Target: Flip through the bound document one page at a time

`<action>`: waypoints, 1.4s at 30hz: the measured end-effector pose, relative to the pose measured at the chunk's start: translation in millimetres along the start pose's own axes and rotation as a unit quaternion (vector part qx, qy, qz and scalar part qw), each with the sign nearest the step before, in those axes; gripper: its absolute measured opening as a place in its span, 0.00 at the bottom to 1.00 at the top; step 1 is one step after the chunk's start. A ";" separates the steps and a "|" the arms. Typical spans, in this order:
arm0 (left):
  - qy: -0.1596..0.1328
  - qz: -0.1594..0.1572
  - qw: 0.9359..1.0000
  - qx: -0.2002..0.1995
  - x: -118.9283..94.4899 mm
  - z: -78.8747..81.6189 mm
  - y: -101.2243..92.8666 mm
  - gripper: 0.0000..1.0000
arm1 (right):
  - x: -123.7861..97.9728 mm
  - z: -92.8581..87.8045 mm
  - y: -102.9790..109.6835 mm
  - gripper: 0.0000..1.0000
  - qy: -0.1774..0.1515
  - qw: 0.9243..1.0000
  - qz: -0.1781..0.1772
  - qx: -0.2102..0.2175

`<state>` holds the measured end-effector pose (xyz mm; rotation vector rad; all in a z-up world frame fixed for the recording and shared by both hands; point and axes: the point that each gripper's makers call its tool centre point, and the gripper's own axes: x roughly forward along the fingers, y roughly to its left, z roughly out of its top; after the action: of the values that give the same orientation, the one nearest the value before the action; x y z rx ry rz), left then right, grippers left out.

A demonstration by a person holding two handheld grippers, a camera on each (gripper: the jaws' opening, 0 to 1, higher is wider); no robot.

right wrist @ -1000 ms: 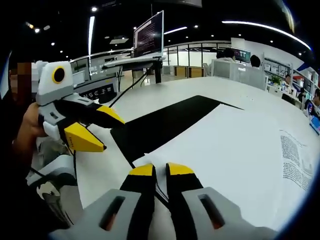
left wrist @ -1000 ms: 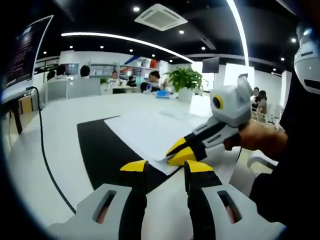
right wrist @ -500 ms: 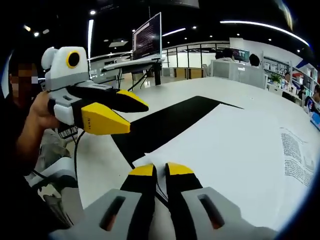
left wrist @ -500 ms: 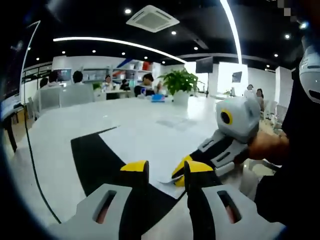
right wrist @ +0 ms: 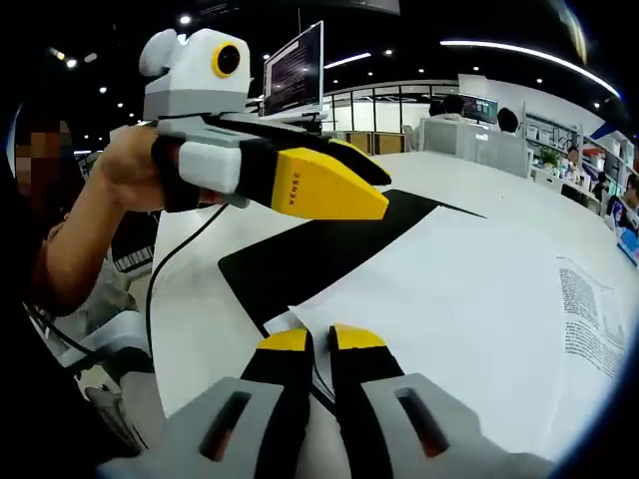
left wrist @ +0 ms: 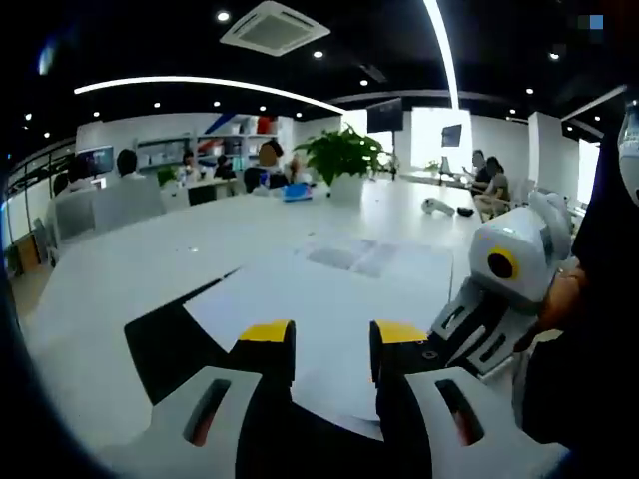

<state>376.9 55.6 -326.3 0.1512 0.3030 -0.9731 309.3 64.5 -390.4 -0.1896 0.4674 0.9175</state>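
Right tool (right wrist: 310,339) pinches the document's (right wrist: 469,319) near corner; left tool (left wrist: 332,334) hovers open; thin, floppy pages tear easily.

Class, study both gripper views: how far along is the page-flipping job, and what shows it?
Done: none visible; the bound document lies flat on the black mat, printed text at its far edge. In hand: the right hand-held gripper, jaws closed, sits at the document's near corner; whether it grips a page is unclear. The left hand-held gripper hovers open above. Left: flipping the pages.
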 end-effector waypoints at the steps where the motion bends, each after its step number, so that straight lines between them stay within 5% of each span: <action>1: 0.007 -0.002 1.000 -0.001 3.0 -4.0 1.0 0.32 | 0.0 0.0 0.6 0.08 0.000 1.000 0.000 -0.004; 8: 0.052 -0.021 0.998 -0.022 24.1 -34.3 1.5 0.29 | 1.4 0.1 -1.1 0.09 -0.001 1.000 0.002 -0.008; 20: 0.068 -0.023 0.997 -0.024 37.5 -45.8 -1.9 0.32 | 3.2 0.4 -1.8 0.10 -0.003 1.000 0.005 -0.017; 22: 0.102 -0.027 0.994 -0.011 37.2 -58.2 -3.5 0.32 | 3.3 0.2 -1.5 0.10 -0.003 1.000 0.006 -0.016; 23: 0.053 -0.014 0.998 0.017 43.2 -41.5 2.0 0.31 | 3.3 0.3 -1.5 0.10 -0.003 1.000 0.006 -0.015; 25: 0.090 -0.018 0.996 -0.005 37.0 -52.0 1.0 0.29 | 2.8 0.3 8.7 0.18 -0.003 0.999 0.034 -0.005; 31: 0.092 -0.013 0.996 0.004 38.3 -55.2 2.1 0.26 | 3.8 -1.1 16.3 0.27 0.004 0.999 0.028 -0.041; 35: 0.091 -0.015 0.996 0.005 37.0 -56.2 -0.4 0.26 | -6.3 0.5 21.3 0.29 0.008 0.998 0.051 0.018; 42: 0.084 -0.012 0.996 0.000 37.7 -56.7 1.7 0.26 | -38.5 33.9 27.8 0.26 -0.079 0.988 0.113 0.069</action>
<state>387.6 41.6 -392.0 0.2310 0.4598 -0.9855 277.7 65.5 -341.4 0.0652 0.4081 1.1083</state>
